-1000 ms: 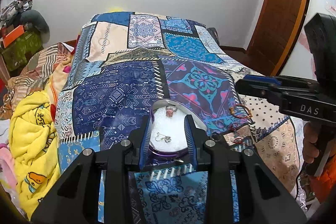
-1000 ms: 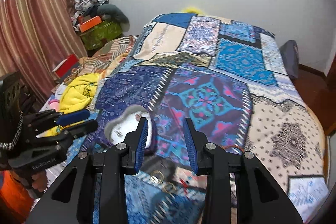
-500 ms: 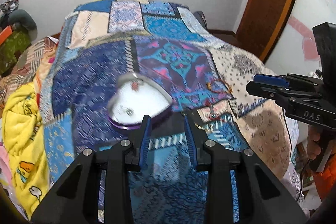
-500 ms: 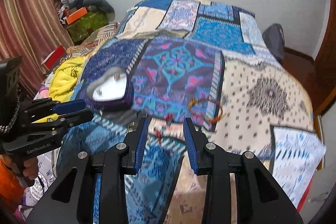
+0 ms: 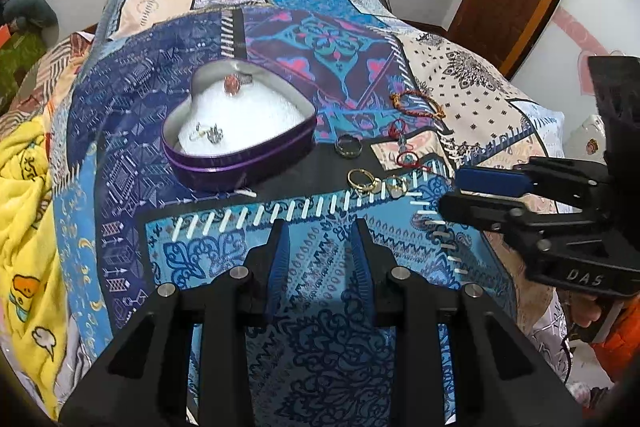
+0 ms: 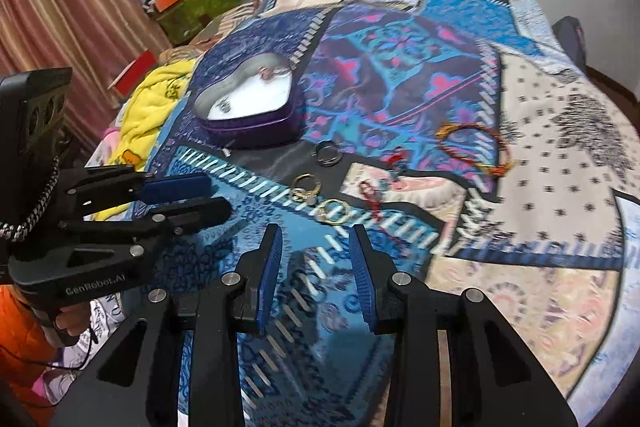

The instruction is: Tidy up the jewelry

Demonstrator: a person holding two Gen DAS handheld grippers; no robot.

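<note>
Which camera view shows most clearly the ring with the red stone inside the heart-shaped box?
The left wrist view. There the ring with the red stone lies sharp near the far inner wall of the heart-shaped box, on its white lining. In the right wrist view the same ring is only a small, blurred speck.

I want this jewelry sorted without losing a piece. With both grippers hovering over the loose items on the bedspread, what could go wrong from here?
1. The gold rings lie flat on the soft patterned bedspread, so fingers may pinch fabric or push them in.
2. The red charm bracelet lies close to the rings and could snag.
3. The heart-shaped tin could tip if the bedding is tugged.
</note>
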